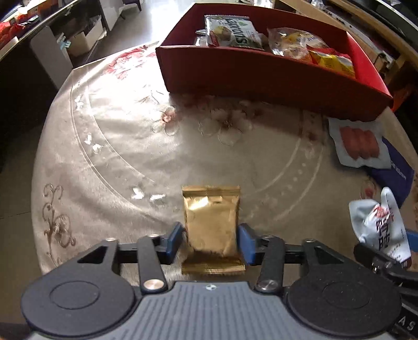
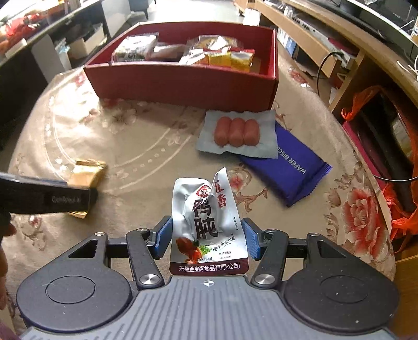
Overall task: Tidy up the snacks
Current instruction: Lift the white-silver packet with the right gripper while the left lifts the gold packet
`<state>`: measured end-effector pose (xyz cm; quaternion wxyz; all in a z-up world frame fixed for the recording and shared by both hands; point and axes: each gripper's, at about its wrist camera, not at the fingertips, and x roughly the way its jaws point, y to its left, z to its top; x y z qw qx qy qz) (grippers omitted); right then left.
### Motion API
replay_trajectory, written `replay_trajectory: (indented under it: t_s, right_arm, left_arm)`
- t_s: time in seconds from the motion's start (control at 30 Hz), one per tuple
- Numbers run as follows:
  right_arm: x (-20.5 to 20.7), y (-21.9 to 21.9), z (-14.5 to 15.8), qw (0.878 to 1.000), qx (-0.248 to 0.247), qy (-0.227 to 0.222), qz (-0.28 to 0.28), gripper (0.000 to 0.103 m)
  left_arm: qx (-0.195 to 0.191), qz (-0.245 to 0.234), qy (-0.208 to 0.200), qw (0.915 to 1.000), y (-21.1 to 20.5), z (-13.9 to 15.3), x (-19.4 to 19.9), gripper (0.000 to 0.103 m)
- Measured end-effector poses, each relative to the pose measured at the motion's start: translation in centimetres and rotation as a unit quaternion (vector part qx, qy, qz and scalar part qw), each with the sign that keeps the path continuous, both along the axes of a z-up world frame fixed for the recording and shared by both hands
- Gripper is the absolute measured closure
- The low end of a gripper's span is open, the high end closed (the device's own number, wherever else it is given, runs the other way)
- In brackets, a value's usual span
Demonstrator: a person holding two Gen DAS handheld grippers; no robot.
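Floral cloth covers the tabletop. Between the left claw's parted pads lies a gold packet, ungripped; the right claw brackets a silver pouch, its grip unclear.

You are working in what looks like a lived-in home room. The round table wears a beige embroidered floral cloth. At upper right stands a wooden shelf unit with cables and electronics; at upper left, a long counter with cardboard boxes beneath.
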<state>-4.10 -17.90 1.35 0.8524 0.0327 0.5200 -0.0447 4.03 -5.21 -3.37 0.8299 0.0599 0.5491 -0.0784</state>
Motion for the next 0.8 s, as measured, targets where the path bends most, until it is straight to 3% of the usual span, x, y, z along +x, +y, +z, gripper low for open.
replay_trajectory:
  t_s: [0.1,0.17,0.27,0.33,0.37,0.57,0.8]
  right_arm:
    - [0.4,0.2,-0.5,1.0,0.003,0.009,0.001,0.039]
    - [0.6,0.3,-0.7,1.0,0.003,0.012,0.004,0.039]
    - [0.6,0.5,-0.8,1.0,0.002,0.015,0.008,0.039]
    - [0.6,0.6,-0.7,1.0,0.0,0.013,0.01,0.039]
    - [0.5,0.6,-0.6,1.0,0.0,0.011,0.01,0.039]
    - [0.0,0.1,0.5,1.0,0.005,-0.007,0.007,0.039]
    - [0.2,-0.2,1.4,1.0,0.01,-0.024,0.005,0.039]
  left_arm:
    - [0.01,0.011,-0.004,0.9999,0.5,-0.5,0.5,0.023]
    - [0.002,0.019,0.0,0.9998,1.1,-0.8,0.7,0.02]
    - [-0.003,0.015,-0.007,0.9999,1.0,-0.7,0.2,0.029]
    - [-0.012,0.013,-0.004,0.9998,0.8,-0.2,-0.2,0.059]
    - [-0.011,0.012,-0.001,0.9999,0.7,0.0,-0.4,0.064]
    - [-0.022,0.029,0.014,0.9992,1.4,0.6,-0.9,0.064]
    - [-0.05,0.021,-0.011,0.9984,1.4,3.1,-0.5,0.064]
